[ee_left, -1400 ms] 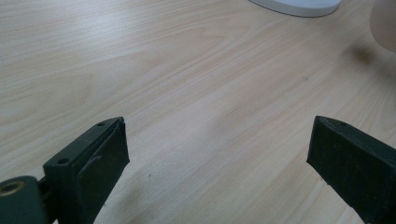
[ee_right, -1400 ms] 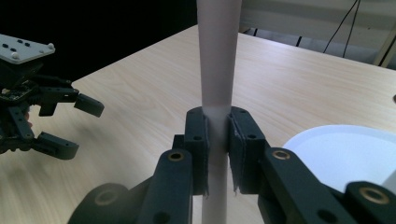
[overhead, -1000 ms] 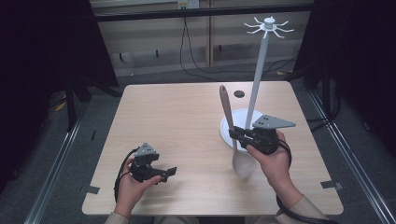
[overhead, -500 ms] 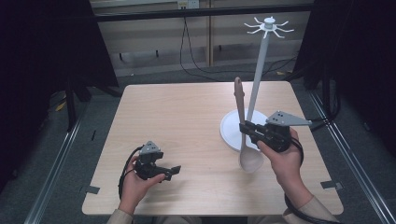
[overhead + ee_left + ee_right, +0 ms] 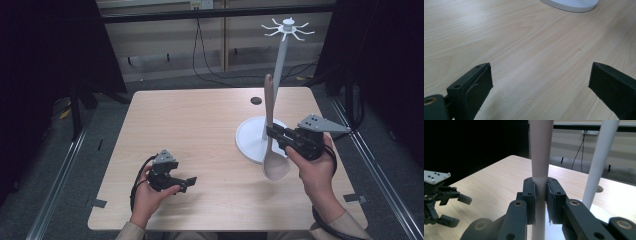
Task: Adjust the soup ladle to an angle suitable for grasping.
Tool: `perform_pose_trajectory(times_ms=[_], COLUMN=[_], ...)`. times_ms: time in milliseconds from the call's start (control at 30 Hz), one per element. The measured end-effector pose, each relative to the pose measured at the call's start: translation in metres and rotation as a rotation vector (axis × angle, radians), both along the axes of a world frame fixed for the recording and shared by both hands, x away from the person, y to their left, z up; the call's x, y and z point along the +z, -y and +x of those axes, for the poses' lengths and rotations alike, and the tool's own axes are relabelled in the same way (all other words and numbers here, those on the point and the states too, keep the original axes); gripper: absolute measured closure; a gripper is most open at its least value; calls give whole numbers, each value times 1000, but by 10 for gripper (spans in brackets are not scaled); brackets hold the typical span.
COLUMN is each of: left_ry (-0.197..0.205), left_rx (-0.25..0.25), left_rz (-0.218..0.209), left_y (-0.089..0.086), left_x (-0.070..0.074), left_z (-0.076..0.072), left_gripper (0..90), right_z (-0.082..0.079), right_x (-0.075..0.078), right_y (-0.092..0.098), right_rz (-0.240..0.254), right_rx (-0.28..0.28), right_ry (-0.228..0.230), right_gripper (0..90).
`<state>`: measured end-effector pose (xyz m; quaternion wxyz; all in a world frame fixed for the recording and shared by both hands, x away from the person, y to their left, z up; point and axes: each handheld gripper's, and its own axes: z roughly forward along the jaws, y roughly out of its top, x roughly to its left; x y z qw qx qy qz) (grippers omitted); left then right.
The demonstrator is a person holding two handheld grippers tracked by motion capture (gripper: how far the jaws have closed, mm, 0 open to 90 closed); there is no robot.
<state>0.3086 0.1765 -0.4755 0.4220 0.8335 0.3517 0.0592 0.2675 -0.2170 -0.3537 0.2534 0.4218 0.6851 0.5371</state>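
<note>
A wooden spoon (image 5: 270,132) stands nearly upright, bowl down, in front of the white hook stand (image 5: 278,70). My right gripper (image 5: 273,133) is shut on the spoon's handle, just above the bowl. In the right gripper view the pads (image 5: 531,200) press on both sides of the handle (image 5: 541,157), and the stand's pole (image 5: 599,160) rises close behind on the right. My left gripper (image 5: 186,183) rests low at the table's front left, open and with nothing between its jaws. In the left gripper view the jaws stand wide over bare wood, with the stand's round base (image 5: 571,3) at the top.
The stand's white round base (image 5: 247,140) sits on the right half of the light wood table (image 5: 200,125). A small dark round hole (image 5: 256,100) lies near the table's back edge. Dark floor, rails and cables surround the table.
My right gripper has carried the spoon to the right and a little up, and turned it from leaning left to nearly upright. The left gripper has stayed in place.
</note>
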Motion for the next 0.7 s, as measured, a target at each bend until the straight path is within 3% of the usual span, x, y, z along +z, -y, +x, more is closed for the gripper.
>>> perform_pose_trajectory(times_ms=[700], left_ry=[-1], left_rx=[0], left_rz=[4], left_y=[1], left_x=[0], left_z=[0], left_gripper=[49], right_z=[-3], right_x=[24], right_y=[19], right_rz=[12], right_rx=[-57], right_ry=[52], right_gripper=[791])
